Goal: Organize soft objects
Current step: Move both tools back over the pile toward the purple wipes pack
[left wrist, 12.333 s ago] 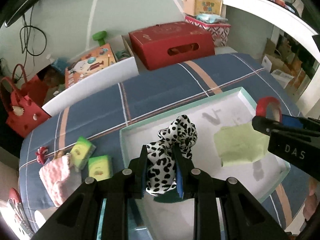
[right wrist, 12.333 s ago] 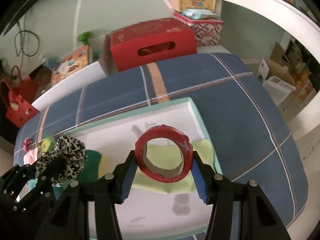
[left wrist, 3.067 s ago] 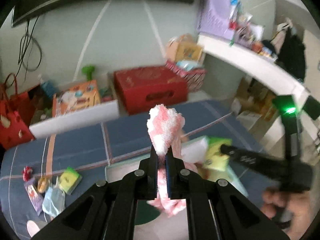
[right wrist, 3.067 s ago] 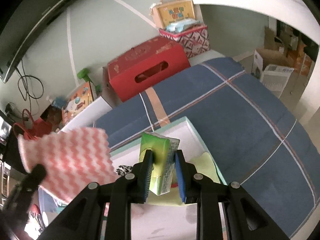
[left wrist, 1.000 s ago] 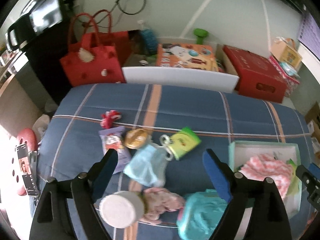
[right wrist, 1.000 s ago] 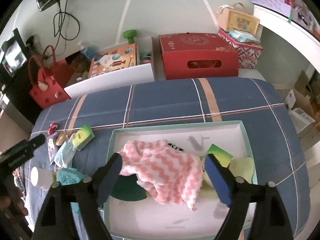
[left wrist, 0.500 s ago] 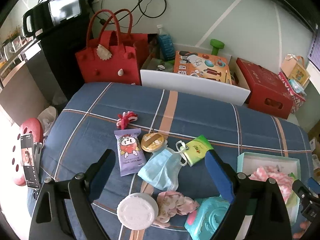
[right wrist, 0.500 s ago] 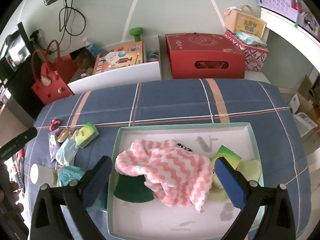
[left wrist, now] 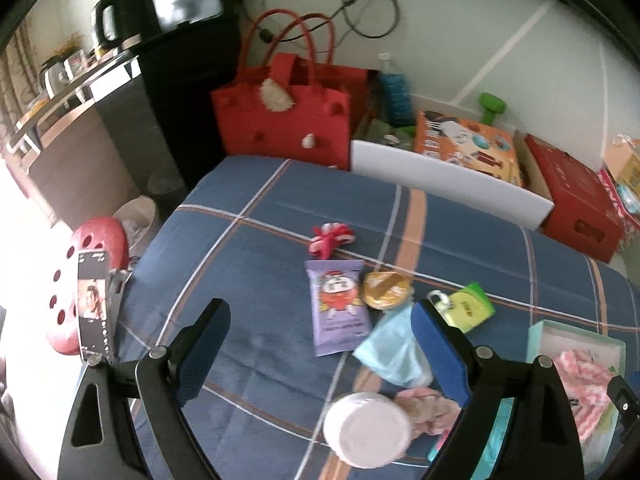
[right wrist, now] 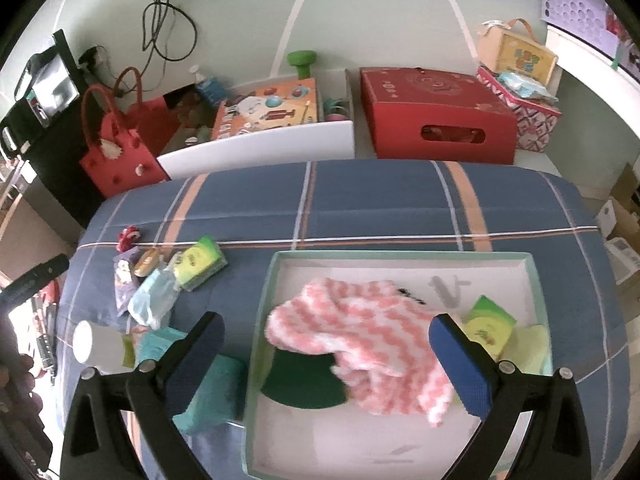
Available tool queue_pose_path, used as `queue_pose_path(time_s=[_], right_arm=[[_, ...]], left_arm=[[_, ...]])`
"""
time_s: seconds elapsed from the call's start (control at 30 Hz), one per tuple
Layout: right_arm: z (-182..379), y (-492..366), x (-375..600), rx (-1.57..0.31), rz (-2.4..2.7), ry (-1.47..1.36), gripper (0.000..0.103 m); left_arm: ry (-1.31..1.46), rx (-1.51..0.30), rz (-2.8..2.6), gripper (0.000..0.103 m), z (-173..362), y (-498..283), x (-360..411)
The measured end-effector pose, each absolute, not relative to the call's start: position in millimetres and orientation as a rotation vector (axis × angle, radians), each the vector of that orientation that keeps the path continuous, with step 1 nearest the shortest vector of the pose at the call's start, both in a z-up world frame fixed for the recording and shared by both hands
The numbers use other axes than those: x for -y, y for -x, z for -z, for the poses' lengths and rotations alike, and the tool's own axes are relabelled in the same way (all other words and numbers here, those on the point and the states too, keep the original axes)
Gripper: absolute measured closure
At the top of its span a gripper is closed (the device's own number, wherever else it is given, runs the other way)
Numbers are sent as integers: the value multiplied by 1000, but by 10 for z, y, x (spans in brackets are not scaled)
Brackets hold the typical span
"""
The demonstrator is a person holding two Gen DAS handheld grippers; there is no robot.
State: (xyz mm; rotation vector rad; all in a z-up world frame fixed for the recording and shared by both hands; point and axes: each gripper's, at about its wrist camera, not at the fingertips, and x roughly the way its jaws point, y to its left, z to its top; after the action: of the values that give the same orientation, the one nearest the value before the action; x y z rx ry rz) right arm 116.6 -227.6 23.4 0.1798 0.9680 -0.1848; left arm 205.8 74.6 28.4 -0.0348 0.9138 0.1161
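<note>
Right tool (right wrist: 326, 354): jaws just opened, spread wide and empty above the tray (right wrist: 536, 276); the pink-and-white zigzag cloth (right wrist: 360, 332) lies inside it, beside a green tissue pack (right wrist: 486, 326); left tool (left wrist: 320, 344): jaws wide apart, empty, over the plaid bench (left wrist: 260, 276); blue face mask (left wrist: 390, 350), snack packet (left wrist: 338, 306) lie beyond.

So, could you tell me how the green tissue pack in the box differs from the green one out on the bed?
The pack in the box is already put away, leaning on a pale green cloth beside the pink towel. The pack on the bed lies on the blue cover among loose items, next to the blue mask, not yet sorted. Both look alike: green and yellow wrapping.
</note>
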Motion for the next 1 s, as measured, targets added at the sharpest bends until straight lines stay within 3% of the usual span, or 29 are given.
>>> queue_pose_path(time_s=[0.73,1.0], right_arm=[[-137,-1602,1437,-992,-36,-145,0],[-110,-2112,1198,-1104,-113,-70,0]], left_arm=[[166,-988,-96,11,148,-2173,-1565],[223,-1070,45,11,180,-2491,-1608]])
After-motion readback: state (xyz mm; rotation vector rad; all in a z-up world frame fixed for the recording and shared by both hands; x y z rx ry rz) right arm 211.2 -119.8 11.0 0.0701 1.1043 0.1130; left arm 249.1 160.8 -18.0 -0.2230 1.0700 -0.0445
